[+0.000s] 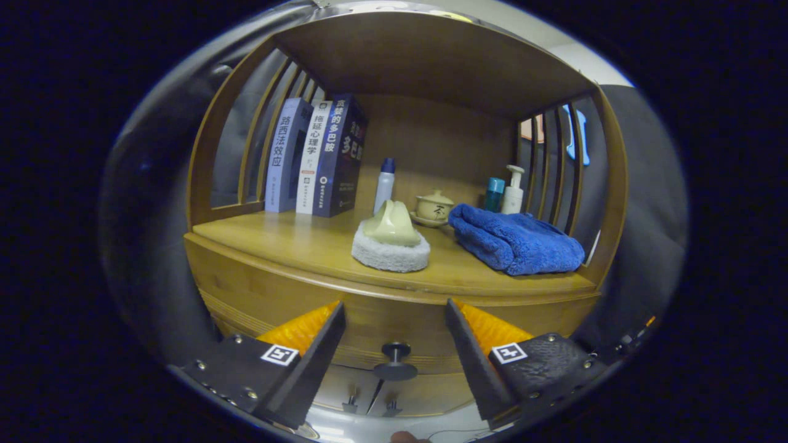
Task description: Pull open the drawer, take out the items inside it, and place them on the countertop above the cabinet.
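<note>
My gripper [395, 311] stands open in front of a wooden cabinet, its fingers spread wide. Between and just below the fingertips is the drawer front [394, 329] with its dark round knob [395, 362]; the drawer looks shut. Neither finger touches the knob. Above the drawer lies the wooden countertop [308, 243]. On it, just beyond the fingers, rests a pale green and white brush-like piece [391, 240]. The drawer's inside is hidden.
On the countertop stand three books [317, 160] at the back left, a white bottle [384, 184], a small lidded cup [434, 208], a folded blue towel [517, 240], a teal container [493, 194] and a pump bottle [513, 191]. Slatted sides and a roof board enclose the shelf.
</note>
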Tool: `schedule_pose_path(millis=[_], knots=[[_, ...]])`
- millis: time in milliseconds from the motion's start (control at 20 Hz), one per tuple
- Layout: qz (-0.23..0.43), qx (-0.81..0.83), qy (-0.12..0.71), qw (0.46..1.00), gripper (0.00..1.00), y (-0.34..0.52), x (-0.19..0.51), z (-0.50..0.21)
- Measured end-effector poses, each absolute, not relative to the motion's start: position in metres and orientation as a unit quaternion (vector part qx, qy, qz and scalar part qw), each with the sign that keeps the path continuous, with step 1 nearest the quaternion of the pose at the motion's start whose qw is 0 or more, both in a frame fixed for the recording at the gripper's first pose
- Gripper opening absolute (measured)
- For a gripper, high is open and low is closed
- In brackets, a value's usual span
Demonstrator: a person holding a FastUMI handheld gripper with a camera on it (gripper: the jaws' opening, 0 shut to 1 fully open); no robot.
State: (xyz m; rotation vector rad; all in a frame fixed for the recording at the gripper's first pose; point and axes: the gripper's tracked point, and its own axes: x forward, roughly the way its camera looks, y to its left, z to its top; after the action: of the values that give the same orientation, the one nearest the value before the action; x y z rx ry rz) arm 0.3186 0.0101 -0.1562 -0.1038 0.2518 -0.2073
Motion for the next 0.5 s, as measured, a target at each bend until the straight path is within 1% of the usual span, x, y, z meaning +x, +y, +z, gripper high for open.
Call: schedule_pose_path(millis=[250, 500], knots=[[-0.083, -0.021, 0.08, 0.993, 0.98, -0.021, 0.273, -0.108], [-0.068, 0.041, 0.036, 0.996, 0.98, -0.064, 0.199, -0.054]])
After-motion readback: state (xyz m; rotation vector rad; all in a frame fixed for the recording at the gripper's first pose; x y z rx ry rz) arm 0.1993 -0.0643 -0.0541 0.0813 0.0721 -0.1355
